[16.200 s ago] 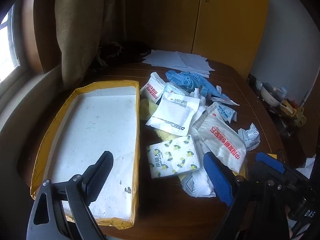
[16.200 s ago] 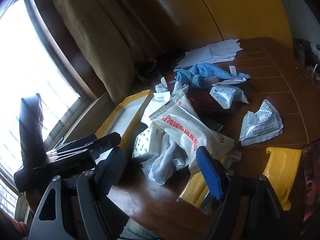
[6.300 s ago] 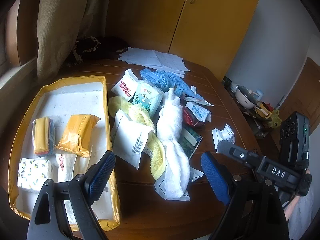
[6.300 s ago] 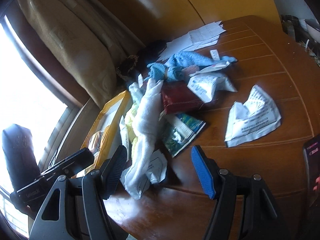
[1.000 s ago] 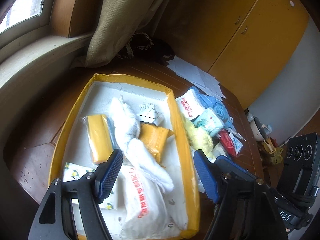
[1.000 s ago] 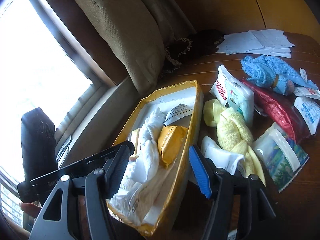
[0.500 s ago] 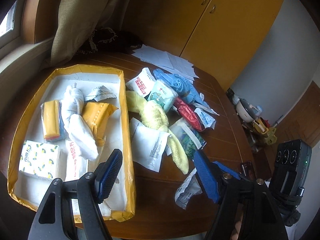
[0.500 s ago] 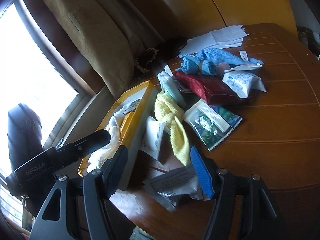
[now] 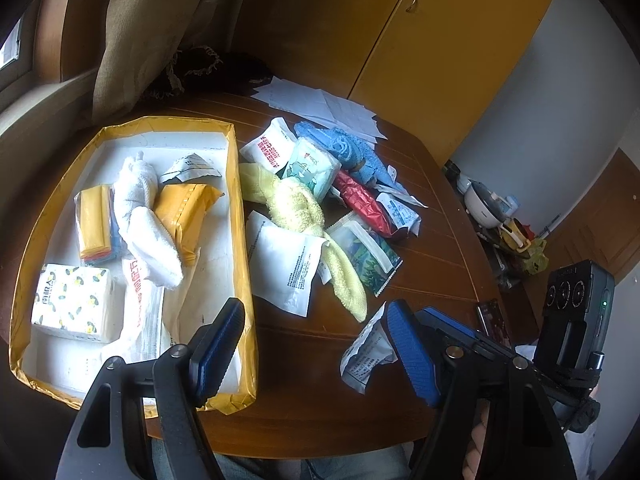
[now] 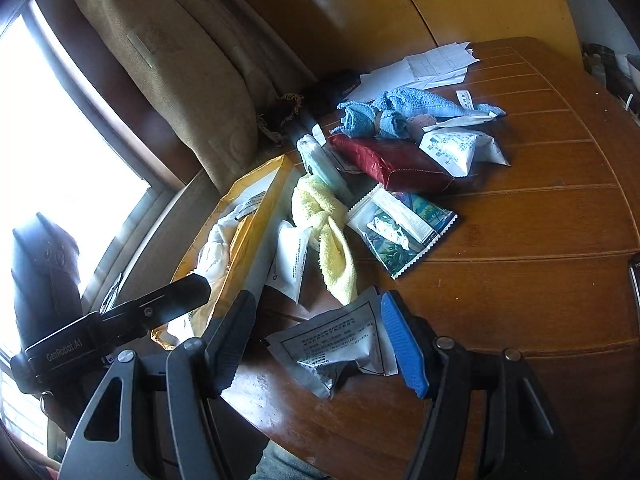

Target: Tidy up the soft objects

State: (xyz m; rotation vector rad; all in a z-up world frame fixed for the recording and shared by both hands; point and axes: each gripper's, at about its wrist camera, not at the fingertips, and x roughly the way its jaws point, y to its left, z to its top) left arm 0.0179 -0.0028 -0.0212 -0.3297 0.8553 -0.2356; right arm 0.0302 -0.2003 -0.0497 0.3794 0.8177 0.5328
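Both your tongs are released and empty: the left gripper hangs over the near corner of the tray, and the right gripper straddles the crumpled grey packet at the near table edge, pads not pressing it. That packet looks light, thin and crinkly, likely slippery; pinch it across the puffed middle, not the flat sealed edge. The yellow towel just beyond is soft and floppy, so take it at its knot. The wooden table is glossy; cupboards and a curtain stand behind
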